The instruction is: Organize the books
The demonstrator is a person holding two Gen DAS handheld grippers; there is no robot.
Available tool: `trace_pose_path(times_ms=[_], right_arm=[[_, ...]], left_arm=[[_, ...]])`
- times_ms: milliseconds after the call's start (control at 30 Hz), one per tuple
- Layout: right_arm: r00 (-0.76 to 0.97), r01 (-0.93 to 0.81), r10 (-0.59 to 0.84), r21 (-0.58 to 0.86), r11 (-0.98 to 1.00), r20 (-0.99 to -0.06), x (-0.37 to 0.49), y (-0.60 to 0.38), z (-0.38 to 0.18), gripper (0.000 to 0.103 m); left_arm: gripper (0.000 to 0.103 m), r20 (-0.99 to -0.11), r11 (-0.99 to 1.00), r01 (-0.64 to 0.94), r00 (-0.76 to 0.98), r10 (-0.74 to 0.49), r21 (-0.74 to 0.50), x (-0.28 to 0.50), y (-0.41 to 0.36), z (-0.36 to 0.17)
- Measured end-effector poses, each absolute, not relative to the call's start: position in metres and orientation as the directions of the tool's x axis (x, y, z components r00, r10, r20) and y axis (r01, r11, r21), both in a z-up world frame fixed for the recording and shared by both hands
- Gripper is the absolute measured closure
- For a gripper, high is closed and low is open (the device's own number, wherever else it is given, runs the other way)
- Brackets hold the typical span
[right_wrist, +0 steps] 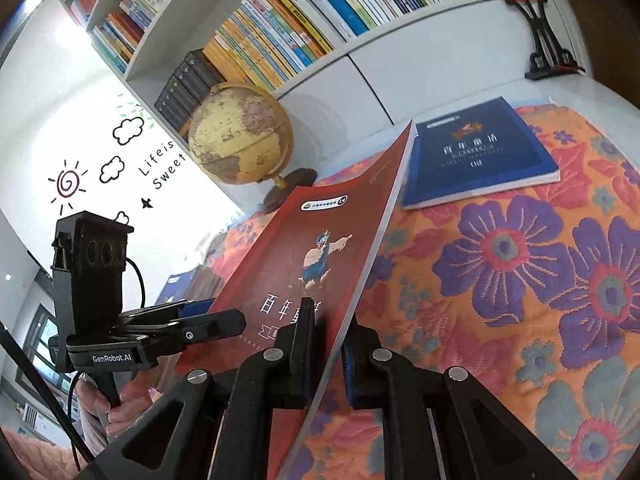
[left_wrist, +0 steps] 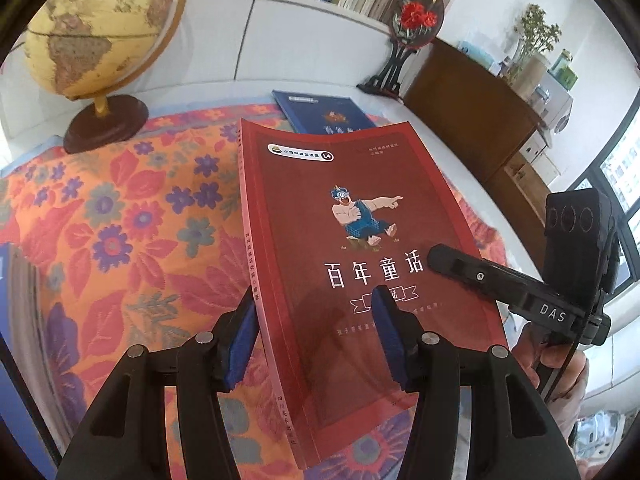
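Observation:
A red book (left_wrist: 340, 220) with a cartoon figure and white title is lifted at a tilt above the floral cloth (left_wrist: 120, 220). My left gripper (left_wrist: 314, 300) is shut on its spine edge, one blue pad against the spine and the other on the cover. My right gripper (right_wrist: 330, 320) is shut on the red book (right_wrist: 320, 232) at its page edge, one finger on the cover and one underneath. Each gripper shows in the other's view: right gripper (left_wrist: 434, 258), left gripper (right_wrist: 224, 316). A blue book (right_wrist: 480, 152) lies flat on the cloth behind.
A globe (right_wrist: 240, 136) on a wooden foot stands at the cloth's far left. A full bookshelf (right_wrist: 280, 32) runs along the back, above white cabinet doors. A round fan ornament (left_wrist: 416, 16) and a brown cabinet (left_wrist: 472, 100) stand at the right. Another blue book (right_wrist: 176, 284) peeks out at the left.

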State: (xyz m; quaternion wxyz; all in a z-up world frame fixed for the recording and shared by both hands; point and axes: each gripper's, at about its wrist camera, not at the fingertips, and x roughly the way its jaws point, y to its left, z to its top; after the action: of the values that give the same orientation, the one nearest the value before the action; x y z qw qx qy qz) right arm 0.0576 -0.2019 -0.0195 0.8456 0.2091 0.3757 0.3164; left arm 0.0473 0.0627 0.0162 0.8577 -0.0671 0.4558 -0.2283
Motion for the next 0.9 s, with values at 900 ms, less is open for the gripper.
trace_pose_path(times_ms=[900], right_arm=[[0.44,-0.549,0.746,0.507,0.664,-0.5,0.018,-0.039,0.077,0.091]], left_arm=[[0.052,-0.673,0.918,0.16,0.636,-0.377,-0.363,-0.031,0.216,0.09]])
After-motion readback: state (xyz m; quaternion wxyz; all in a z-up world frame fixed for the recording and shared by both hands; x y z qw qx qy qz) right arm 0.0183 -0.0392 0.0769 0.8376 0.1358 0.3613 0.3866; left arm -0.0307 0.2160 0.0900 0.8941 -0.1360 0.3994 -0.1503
